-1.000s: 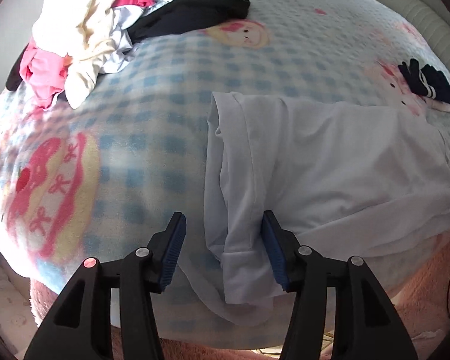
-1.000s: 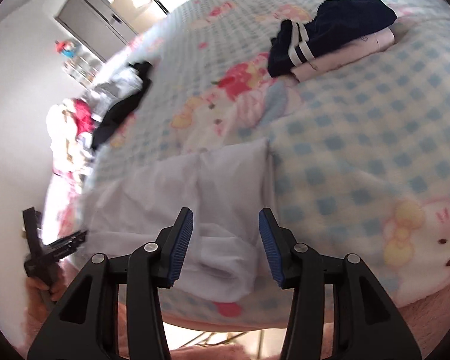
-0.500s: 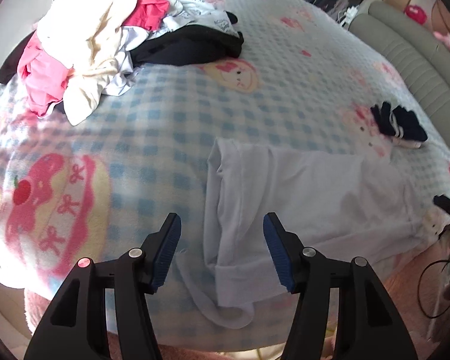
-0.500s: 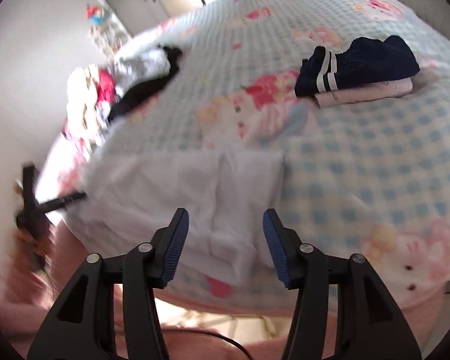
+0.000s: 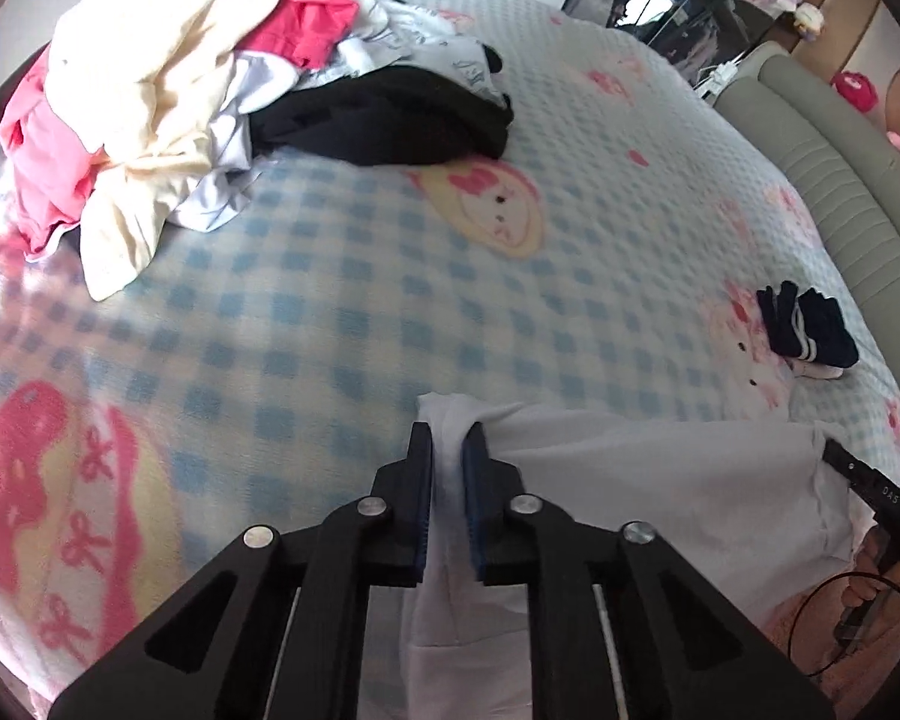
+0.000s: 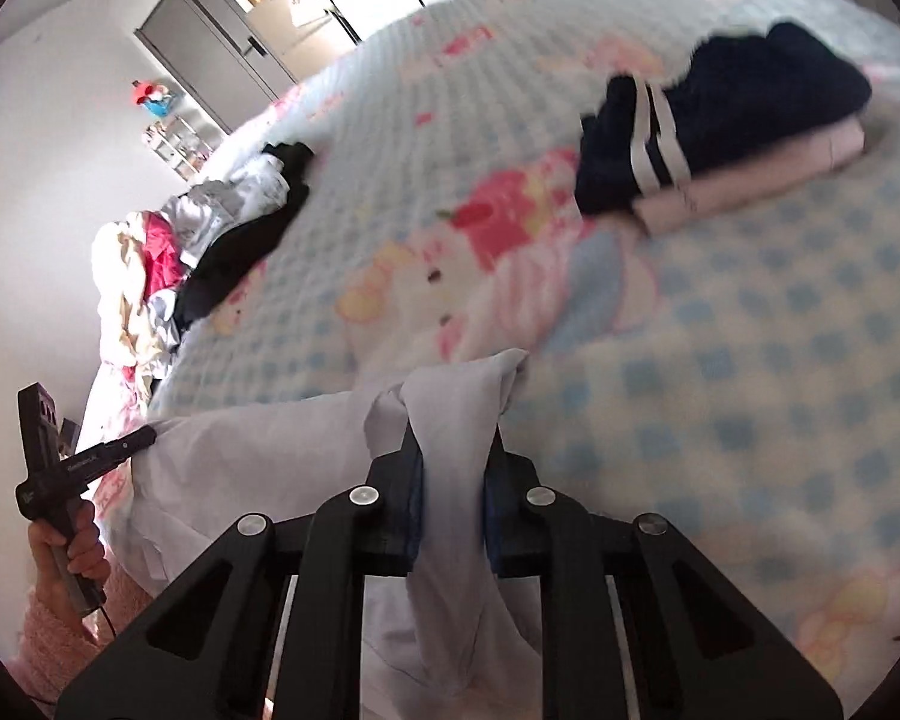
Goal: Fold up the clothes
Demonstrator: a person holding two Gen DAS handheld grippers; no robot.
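Observation:
A white garment (image 5: 660,498) lies stretched along the near edge of the bed. My left gripper (image 5: 448,450) is shut on its left end, with cloth bunched between the blue pads. My right gripper (image 6: 453,456) is shut on its right end (image 6: 450,420), with fabric draped over the jaws and hanging down. The garment's middle (image 6: 258,462) spans between them. Each gripper shows at the edge of the other's view: the right one (image 5: 870,492) in the left wrist view, the left one (image 6: 66,462) in the right wrist view.
A pile of unfolded clothes (image 5: 168,90), cream, pink, white and black, sits at the bed's far left. A folded navy striped and pale pink stack (image 6: 720,120) lies on the checked blanket (image 5: 330,312) at the right. A grey headboard (image 5: 840,192) runs along the far side.
Both grippers have closed on the ends of the white garment, which they straddled open before. The garment's ends are now bunched and lifted slightly.

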